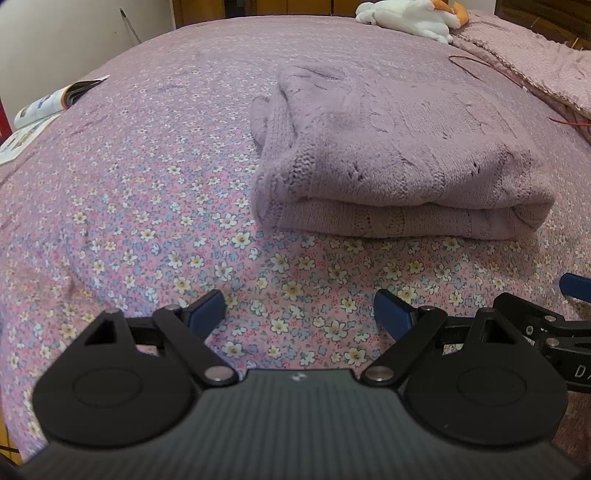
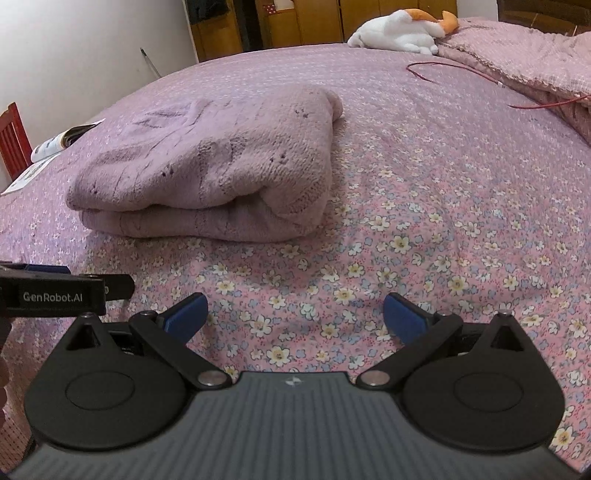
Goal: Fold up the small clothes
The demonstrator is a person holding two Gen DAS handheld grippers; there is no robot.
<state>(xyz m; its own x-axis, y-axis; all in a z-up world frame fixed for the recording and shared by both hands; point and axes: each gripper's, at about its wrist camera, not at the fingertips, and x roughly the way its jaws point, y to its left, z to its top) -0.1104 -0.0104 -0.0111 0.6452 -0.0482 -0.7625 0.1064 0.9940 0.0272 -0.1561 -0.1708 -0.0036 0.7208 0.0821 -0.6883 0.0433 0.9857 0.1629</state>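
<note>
Ahead of the matt black plastic left tongs (image 1: 299, 314), a chunky mauve knit sweater (image 1: 391, 162) lies on the bed's (image 1: 147, 206) smooth floral cotton; a glossy paper magazine (image 1: 55, 101) lies far left.

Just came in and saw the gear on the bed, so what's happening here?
A person is folding clothes with a handheld tool in each hand. The lilac knit sweater lies folded on the floral bedspread. The left tool and right tool are both open, holding nothing, short of the sweater. A plush toy and a magazine lie farther off.
</note>
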